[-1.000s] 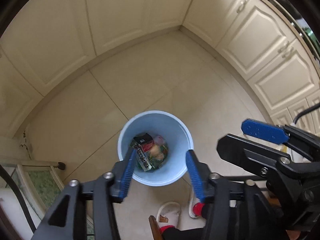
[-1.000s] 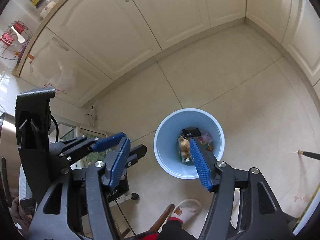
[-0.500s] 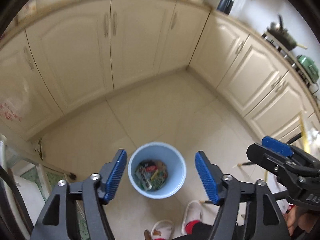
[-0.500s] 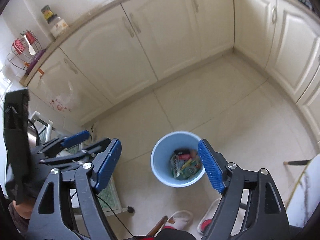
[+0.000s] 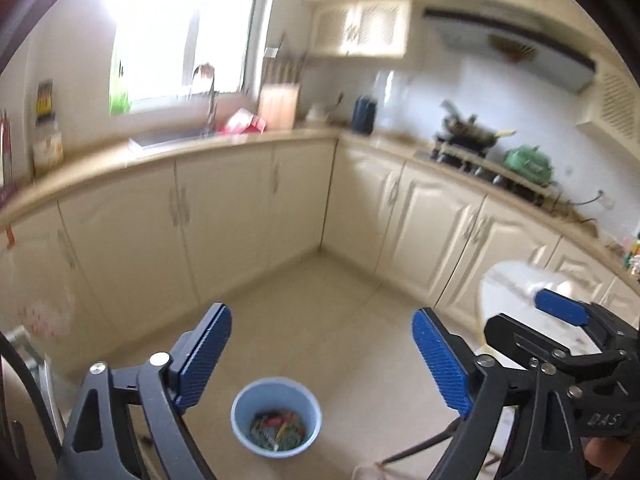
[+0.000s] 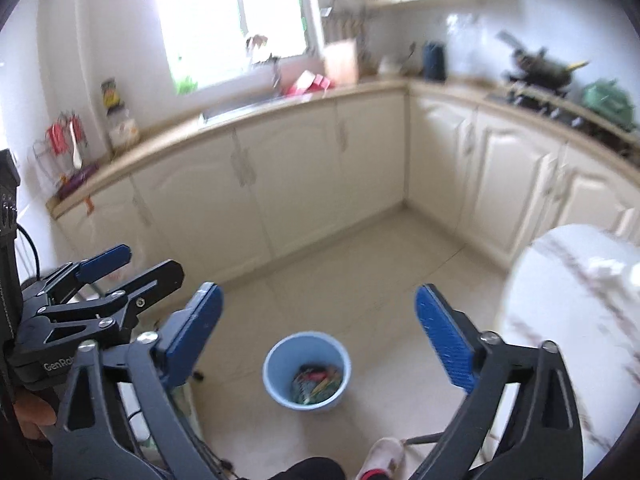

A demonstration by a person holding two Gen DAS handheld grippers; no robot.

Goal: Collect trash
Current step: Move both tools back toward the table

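Left tool [image 5: 320,360] stood wide open, jaws had just been opening, nothing between the pads, touching nothing. Right tool [image 6: 318,336] likewise: jaws spread wide after just opening, empty, no contact. Both hung above the floor [image 5: 320,300]. Blue bin [image 6: 307,371] sat on the floor tiles below, upright, with mixed trash [image 6: 317,384] inside. White round desk [image 6: 576,304] stood at the right, apart from the bin.

Cream panelled cabinets [image 5: 224,224] run beneath a beige stone counter [image 5: 240,144]; a green kettle [image 5: 528,162] sits near a dark wok [image 5: 468,126].
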